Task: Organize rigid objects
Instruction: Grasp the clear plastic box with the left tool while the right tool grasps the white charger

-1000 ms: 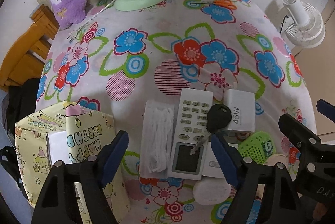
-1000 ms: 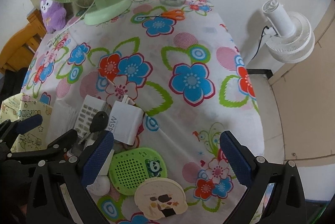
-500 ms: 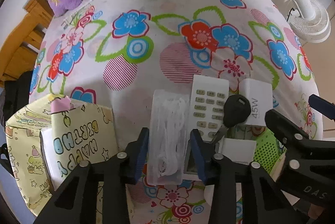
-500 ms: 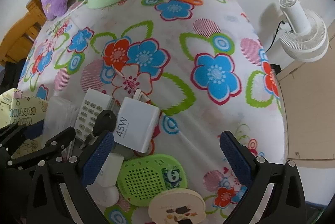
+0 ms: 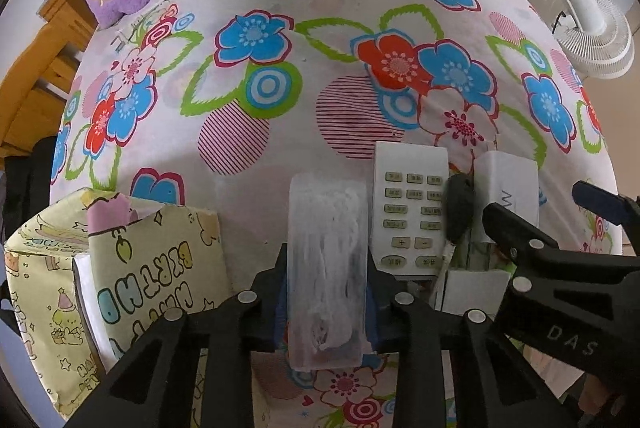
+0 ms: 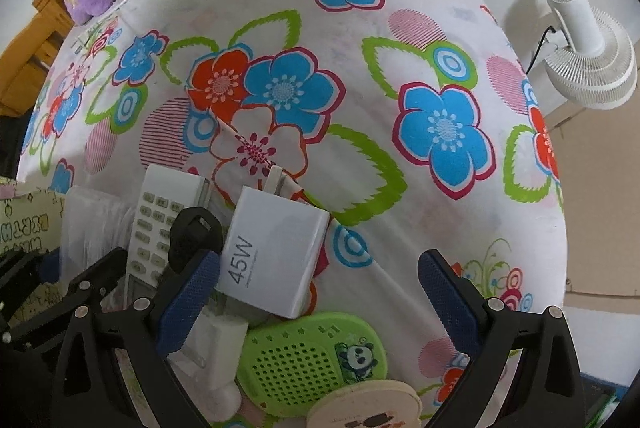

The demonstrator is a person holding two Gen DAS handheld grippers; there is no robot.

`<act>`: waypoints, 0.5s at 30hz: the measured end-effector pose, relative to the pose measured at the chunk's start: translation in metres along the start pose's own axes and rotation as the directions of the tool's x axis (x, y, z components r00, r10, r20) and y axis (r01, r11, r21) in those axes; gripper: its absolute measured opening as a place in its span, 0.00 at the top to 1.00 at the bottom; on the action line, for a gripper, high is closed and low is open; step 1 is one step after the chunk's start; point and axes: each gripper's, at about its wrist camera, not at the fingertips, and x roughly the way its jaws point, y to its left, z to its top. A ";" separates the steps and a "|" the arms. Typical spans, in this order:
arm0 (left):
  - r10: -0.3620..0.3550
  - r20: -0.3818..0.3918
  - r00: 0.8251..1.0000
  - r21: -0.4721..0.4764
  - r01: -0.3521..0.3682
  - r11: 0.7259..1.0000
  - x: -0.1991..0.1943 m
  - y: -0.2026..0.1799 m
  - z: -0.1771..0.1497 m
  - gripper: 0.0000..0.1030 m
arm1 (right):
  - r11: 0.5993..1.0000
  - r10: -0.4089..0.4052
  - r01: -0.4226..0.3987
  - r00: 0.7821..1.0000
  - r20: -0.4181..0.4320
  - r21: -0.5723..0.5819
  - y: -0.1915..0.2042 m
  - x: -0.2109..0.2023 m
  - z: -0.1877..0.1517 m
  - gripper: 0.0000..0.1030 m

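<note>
— Grip first: what is held by the left hand-held gripper (image 5: 326, 292)?

— A clear plastic box (image 5: 327, 260) with something white inside is clamped between its closed-in blue pads, near the box's close end. The box's long axis is seen running straight away from the gripper, in line with the fingers.

— And the right hand-held gripper (image 6: 320, 292)?

— It is spread wide and nothing is held. It is poised over the white charger (image 6: 276, 252) marked 45W, with its left pad just beside the charger's edge and the black key (image 6: 194, 240).

— Where is the box in relation to the rest?

— It is at the near edge of the table (image 5: 280, 100), with the white remote (image 5: 408, 204) lying parallel just to its right, then the key and the charger. A yellow gift bag (image 5: 152, 268) stands close on the left.

— So which way would the move go?

— Judging by the layout, the bag is probably the bin, and it lies leftward of the held box; the left hand is nearer. The remote is so close that it could be nudged.
</note>
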 end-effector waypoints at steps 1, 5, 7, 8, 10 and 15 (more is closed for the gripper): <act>0.001 0.000 1.000 -0.001 -0.001 1.000 0.000 0.000 0.000 0.71 | 1.000 0.001 -0.001 1.000 -0.002 0.008 0.000 0.001 0.001 0.02; 0.019 -0.014 1.000 0.030 -0.018 0.999 0.007 -0.003 0.000 0.71 | 1.000 0.024 -0.023 0.999 -0.032 0.017 0.007 0.009 0.001 0.16; 0.017 -0.014 1.000 0.028 -0.017 0.999 0.009 -0.002 0.000 0.71 | 1.000 0.012 -0.012 0.999 -0.035 0.013 0.011 0.011 0.001 0.21; 0.012 -0.014 1.000 0.024 -0.011 1.000 0.009 -0.001 0.001 0.72 | 1.000 0.019 -0.019 0.999 -0.036 0.010 0.013 0.012 0.002 0.27; 0.005 -0.014 1.000 0.020 -0.004 1.000 0.008 0.000 0.001 0.72 | 1.000 0.012 -0.012 0.999 -0.031 0.004 0.016 0.012 0.001 0.36; -0.007 -0.017 1.000 0.012 0.008 1.000 0.007 0.001 0.002 0.72 | 0.999 -0.010 0.009 1.000 -0.027 -0.039 0.024 0.010 -0.002 0.50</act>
